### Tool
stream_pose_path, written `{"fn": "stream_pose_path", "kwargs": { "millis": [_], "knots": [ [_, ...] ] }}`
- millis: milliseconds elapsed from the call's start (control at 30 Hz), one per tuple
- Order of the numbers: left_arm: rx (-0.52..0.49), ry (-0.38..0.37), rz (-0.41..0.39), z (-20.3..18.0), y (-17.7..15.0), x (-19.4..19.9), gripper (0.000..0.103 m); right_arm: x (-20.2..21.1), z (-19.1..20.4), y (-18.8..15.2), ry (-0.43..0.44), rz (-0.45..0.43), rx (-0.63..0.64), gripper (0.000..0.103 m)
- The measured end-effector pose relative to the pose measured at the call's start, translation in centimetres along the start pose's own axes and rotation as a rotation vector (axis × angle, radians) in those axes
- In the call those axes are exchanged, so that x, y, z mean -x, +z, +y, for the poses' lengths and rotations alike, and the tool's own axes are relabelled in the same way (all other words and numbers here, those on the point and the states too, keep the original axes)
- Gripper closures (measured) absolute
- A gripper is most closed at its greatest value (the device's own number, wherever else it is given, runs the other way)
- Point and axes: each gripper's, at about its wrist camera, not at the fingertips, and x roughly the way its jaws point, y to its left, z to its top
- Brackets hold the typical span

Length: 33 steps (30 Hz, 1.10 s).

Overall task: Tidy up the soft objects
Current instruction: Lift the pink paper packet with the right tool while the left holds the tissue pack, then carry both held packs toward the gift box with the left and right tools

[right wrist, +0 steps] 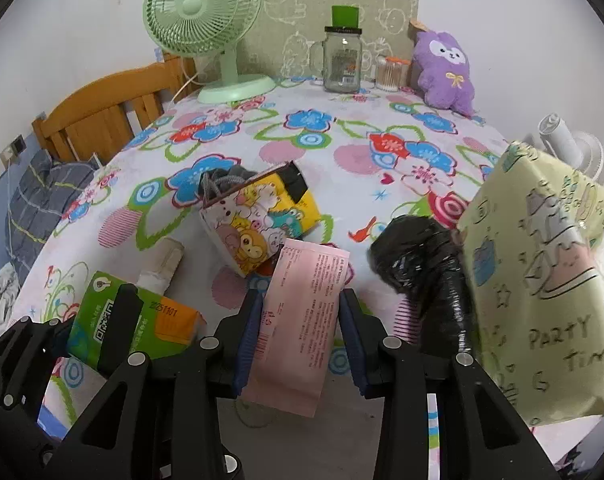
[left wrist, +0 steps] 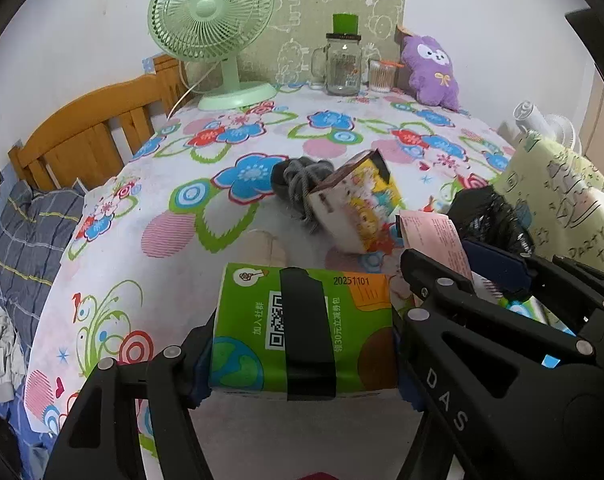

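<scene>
1. The left claw [left wrist: 302,344] grips a green tissue pack [left wrist: 302,320] between its blue pads, one on each short side; a black band crosses the pack's top. From the right wrist view the same pack [right wrist: 142,320] sits at about 8 o'clock, beside the other claw.
2. The right claw [right wrist: 300,336] has closed on a pink tissue pack [right wrist: 306,320], the pads pressing both long edges. The pack stands up between the fingers, printed side to the camera.
3. On the desk [right wrist: 342,168], covered in a flowered cloth, a cartoon-printed tissue pack [right wrist: 262,224] lies tilted near the middle, at 12 o'clock from the pink one.
4. A grey knotted rope [left wrist: 302,180] lies just behind the cartoon pack, touching it.
5. A crumpled black plastic bag [right wrist: 426,272] sits at 3 o'clock, against a pale green printed box [right wrist: 542,280].
6. At the far edge stand a green fan [right wrist: 202,24], a glass jar with a green lid [right wrist: 342,60] and a purple plush toy [right wrist: 446,72].
</scene>
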Motion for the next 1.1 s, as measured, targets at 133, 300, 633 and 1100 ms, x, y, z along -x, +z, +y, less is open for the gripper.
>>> {"fn": "stream_pose_path", "kwargs": {
  "millis": [133,300,633,1100],
  "knots": [
    [-0.002,-0.005,-0.018,-0.5,0.3,0.8,0.03,1.0,-0.5,0.2,-0.003,-0.018,-0.003,0.061],
    [-0.001,-0.01,-0.039,-1.1,0.9,1.9,0.03,2.2,-1.0,0.6,-0.005,-0.039,-0.003,0.061],
    [-0.005,-0.019,-0.083,-2.1,2.3,4.2,0.03,4.9,-1.8,1.9,-0.008,-0.083,-0.002,0.061],
    [-0.026,-0.037,-0.162,-3.5,4.2,7.5,0.03,9.1,-3.2,3.5,0.0,-0.167,0.004,0.061]
  ]
}}
